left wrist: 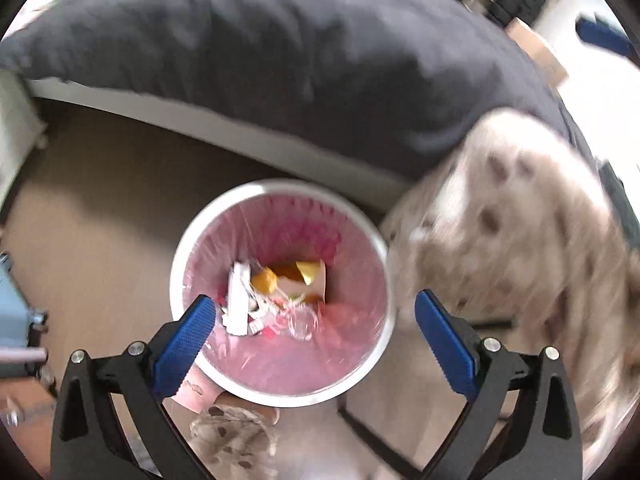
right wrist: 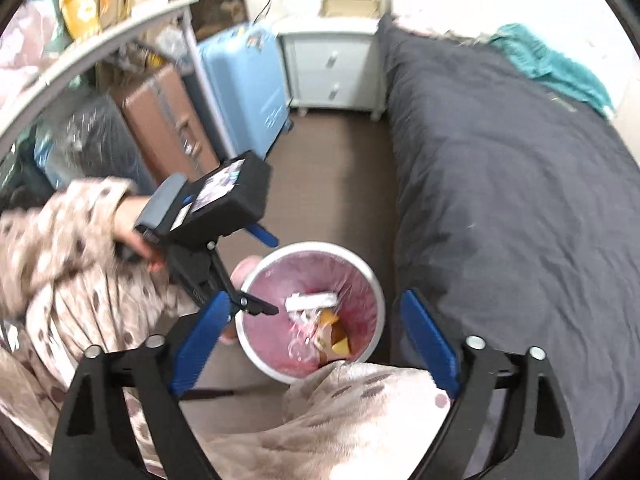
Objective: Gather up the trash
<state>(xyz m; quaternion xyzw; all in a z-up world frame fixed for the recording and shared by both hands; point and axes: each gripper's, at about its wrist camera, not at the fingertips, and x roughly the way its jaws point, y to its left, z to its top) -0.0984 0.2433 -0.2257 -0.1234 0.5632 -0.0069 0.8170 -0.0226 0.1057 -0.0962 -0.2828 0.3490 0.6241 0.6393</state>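
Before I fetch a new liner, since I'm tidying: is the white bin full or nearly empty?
Nearly empty. The white bin shows only a few scraps at the bottom of its pink liner.

The mouth of the white bin [right wrist: 376,280] lies open from above. The bed [right wrist: 500,200] crowds its right side, the person's knee [right wrist: 360,400] its near rim. A strip of bare floor [right wrist: 332,184] runs to the nightstand [right wrist: 332,72], suitcases [right wrist: 244,80] lining its left.

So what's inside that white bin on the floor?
The white bin holds a pink liner, white paper scraps, yellow-orange wrappers and clear plastic. Anything beneath that pile is covered.
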